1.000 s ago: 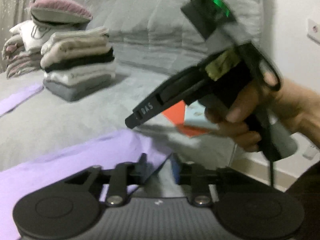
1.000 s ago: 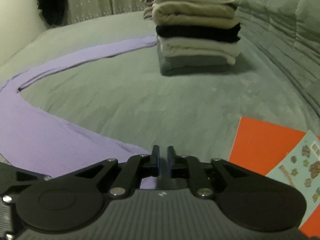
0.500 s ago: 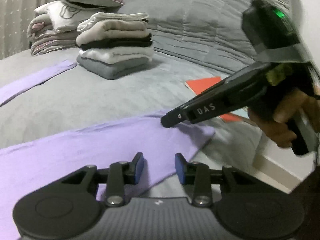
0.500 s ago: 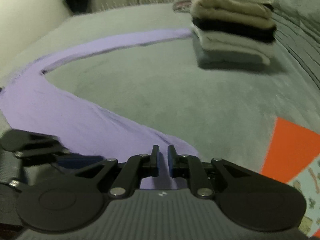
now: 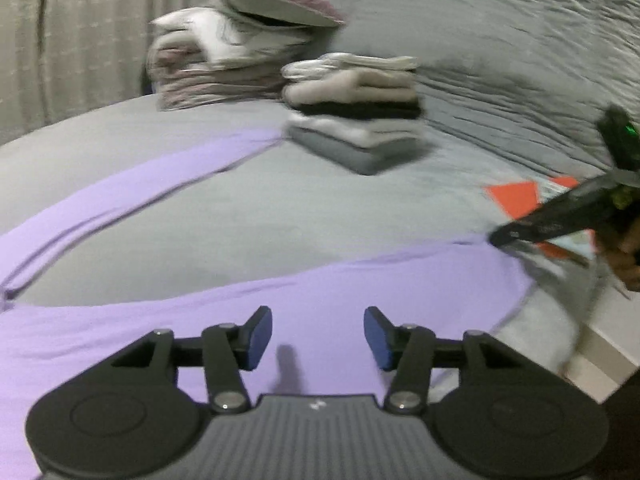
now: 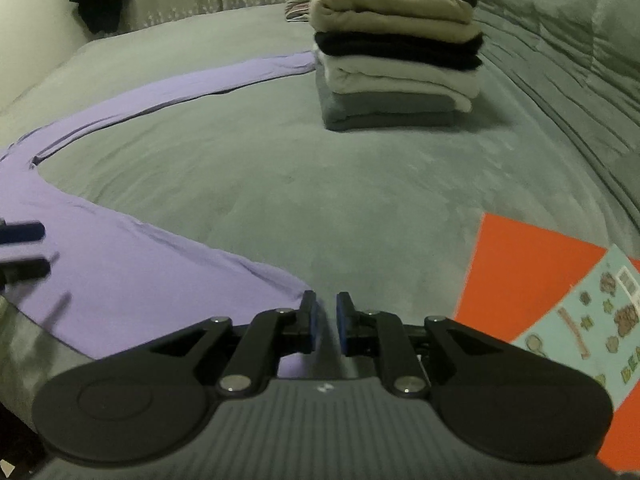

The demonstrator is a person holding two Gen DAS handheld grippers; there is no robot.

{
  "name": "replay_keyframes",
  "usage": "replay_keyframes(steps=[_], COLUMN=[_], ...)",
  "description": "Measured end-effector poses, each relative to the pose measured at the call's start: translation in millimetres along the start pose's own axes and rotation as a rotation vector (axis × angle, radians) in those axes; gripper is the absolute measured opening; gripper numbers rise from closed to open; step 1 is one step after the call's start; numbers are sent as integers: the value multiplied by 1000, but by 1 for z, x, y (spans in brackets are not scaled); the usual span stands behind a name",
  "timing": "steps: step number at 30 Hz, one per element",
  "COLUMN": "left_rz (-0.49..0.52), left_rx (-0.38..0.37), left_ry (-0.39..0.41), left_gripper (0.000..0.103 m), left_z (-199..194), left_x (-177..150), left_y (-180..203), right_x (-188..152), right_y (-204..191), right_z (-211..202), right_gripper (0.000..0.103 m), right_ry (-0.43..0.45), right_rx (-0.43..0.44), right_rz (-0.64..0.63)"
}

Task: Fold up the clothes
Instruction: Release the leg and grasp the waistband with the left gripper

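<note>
A long purple garment (image 5: pixel 320 288) lies flat on the grey bed, curving in an arc from a stack of folded clothes (image 5: pixel 356 120) to the near edge. My left gripper (image 5: pixel 318 338) hovers over its wide part, jaws opening, with only flat cloth below them. My right gripper (image 6: pixel 324 320) sits at the garment's (image 6: pixel 120 264) narrow end, jaws opening with a small gap. The cloth's tip lies by the left pad (image 6: pixel 310 316), and the pads do not press it. The right gripper's tip (image 5: pixel 496 236) also shows in the left wrist view, held by a hand (image 5: pixel 624 264).
The folded stack (image 6: pixel 396 48) stands mid-bed, with a second, pink-topped pile (image 5: pixel 224 64) behind it. An orange booklet (image 6: pixel 520 272) lies on the bed at the right. A curtain (image 5: pixel 60 40) hangs behind, and the bed's edge drops off at the lower right.
My left gripper has swung left, away from the right gripper and out over the wide purple cloth, and its jaws have spread. The right gripper's jaws, shut before, have parted a little.
</note>
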State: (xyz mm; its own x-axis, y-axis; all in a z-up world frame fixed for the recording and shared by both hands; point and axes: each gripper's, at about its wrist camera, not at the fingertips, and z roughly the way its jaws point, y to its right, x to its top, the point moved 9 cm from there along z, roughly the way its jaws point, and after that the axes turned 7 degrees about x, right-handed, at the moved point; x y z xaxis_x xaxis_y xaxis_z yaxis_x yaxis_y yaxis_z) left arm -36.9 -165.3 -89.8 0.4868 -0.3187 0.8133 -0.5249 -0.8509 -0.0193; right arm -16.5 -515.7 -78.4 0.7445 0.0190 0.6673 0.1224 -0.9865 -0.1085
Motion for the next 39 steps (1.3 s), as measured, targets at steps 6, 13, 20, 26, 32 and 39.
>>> replay_keyframes(steps=[6, 13, 20, 26, 32, 39], left_rz=[-77, -160, -205, -298, -345, -366], left_rx=[125, 280, 501, 622, 673, 720], left_ry=[-5, -27, -19, -40, -75, -73], left_gripper=[68, 77, 82, 87, 88, 78], left_z=[-2, -5, -19, -29, -30, -34], left_x=[2, 8, -1, -13, -30, -41], left_y=[-67, -145, -225, -281, -310, -334], right_x=[23, 48, 74, 88, 90, 83], right_y=[-19, -31, -84, -151, -213, -255], right_z=[4, 24, 49, 81, 110, 132], right_gripper=[50, 54, 61, 68, 73, 75], right_ry=[41, 69, 98, 73, 43, 24], right_rx=[-30, -122, -112, -29, 20, 41], right_rz=[-24, 63, 37, -30, -145, -267])
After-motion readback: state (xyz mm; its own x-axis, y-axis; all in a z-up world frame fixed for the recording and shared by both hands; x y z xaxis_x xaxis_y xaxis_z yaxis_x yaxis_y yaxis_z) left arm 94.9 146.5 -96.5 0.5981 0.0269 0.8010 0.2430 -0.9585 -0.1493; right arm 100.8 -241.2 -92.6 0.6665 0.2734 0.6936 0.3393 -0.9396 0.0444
